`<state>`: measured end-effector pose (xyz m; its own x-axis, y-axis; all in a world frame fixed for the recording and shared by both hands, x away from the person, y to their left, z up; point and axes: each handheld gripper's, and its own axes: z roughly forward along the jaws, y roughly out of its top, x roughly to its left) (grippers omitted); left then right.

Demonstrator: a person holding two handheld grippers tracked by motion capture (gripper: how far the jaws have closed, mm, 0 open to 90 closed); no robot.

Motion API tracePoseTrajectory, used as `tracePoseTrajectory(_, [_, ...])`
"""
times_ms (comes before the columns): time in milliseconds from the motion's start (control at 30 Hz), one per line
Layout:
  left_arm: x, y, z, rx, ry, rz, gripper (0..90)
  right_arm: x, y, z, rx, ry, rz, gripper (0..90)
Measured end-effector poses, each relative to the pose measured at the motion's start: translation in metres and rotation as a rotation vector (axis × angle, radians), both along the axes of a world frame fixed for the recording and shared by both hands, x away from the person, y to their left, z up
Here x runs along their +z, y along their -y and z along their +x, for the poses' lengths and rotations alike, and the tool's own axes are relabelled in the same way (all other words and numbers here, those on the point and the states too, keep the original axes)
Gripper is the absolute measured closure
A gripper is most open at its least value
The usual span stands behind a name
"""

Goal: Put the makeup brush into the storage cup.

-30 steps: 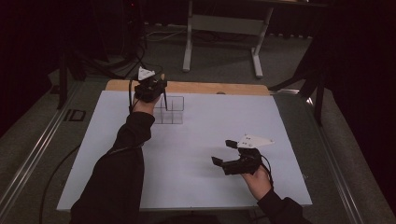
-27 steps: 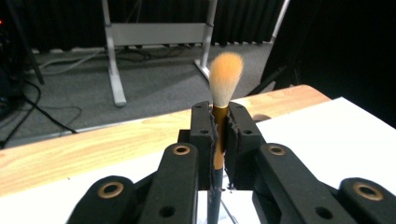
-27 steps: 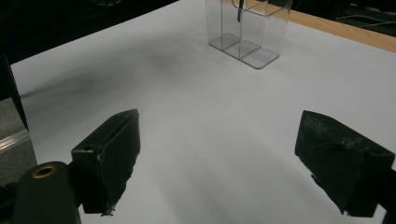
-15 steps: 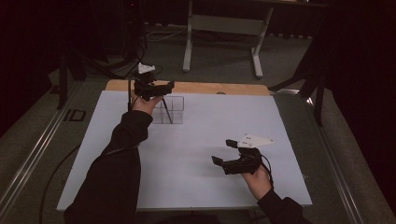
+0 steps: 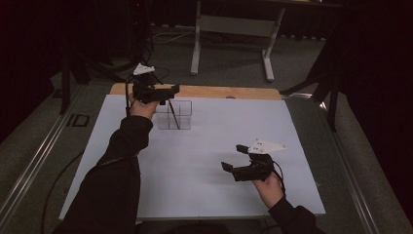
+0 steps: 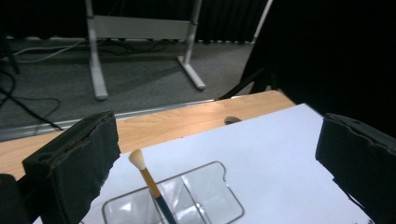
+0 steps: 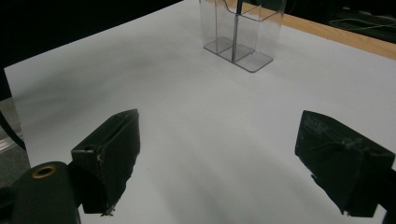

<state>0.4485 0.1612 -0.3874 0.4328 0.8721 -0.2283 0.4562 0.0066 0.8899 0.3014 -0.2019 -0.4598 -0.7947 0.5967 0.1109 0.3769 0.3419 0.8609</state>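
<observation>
Clear plastic holder (image 5: 174,115) stands near the far edge of the white sheet (image 5: 209,161), and in it we see the brush (image 6: 148,179), the thing we work with. The brush stands in 1 compartment, near the middle divider; which one exactly we cannot tell. Its long axis is almost upright, a little tilted, with the pale bristle tip up.

From the left gripper (image 5: 168,92) the brush lies just below and a little forward. The jaws have just been opening and now stand wide, with nothing between them in the left gripper view, so the brush is released and stands free. We judge that the coming move is to lift away straight up along this axis, so the jaws do not knock the tip.

The right gripper (image 5: 238,161) is also spread open and empty, well apart from the holder, over the near part of the sheet.
</observation>
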Motion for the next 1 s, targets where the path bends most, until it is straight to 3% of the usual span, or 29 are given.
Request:
tracePoseTrajectory(100, [0.0, -0.001, -0.004, -0.008, 0.0, 0.006, 0.0, 0.0, 0.0, -0.001, -0.003, -0.003, -0.003, 13.8])
tracePoseTrajectory(167, [0.0, -0.001, -0.007, -0.014, 0.03, 0.005, 0.0, 0.0, 0.0, -0.001, -0.002, 0.002, -0.003, 13.8])
tracePoseTrajectory(233, [0.0, -0.001, -0.01, -0.048, 0.034, -0.011, 0.0, 0.0, 0.001, -0.001, -0.004, 0.002, -0.001, 13.8])
tracePoseTrajectory(333, [0.0, 0.001, -0.017, -0.07, 0.043, 0.016, 0.0, 0.0, 0.001, 0.0, -0.006, 0.003, -0.003, 13.8])
tracePoseTrajectory(1000, [-0.011, -0.003, -0.071, -0.195, 0.03, 0.075, 0.0, 0.0, 0.0, -0.001, -0.007, 0.009, -0.013, 13.8])
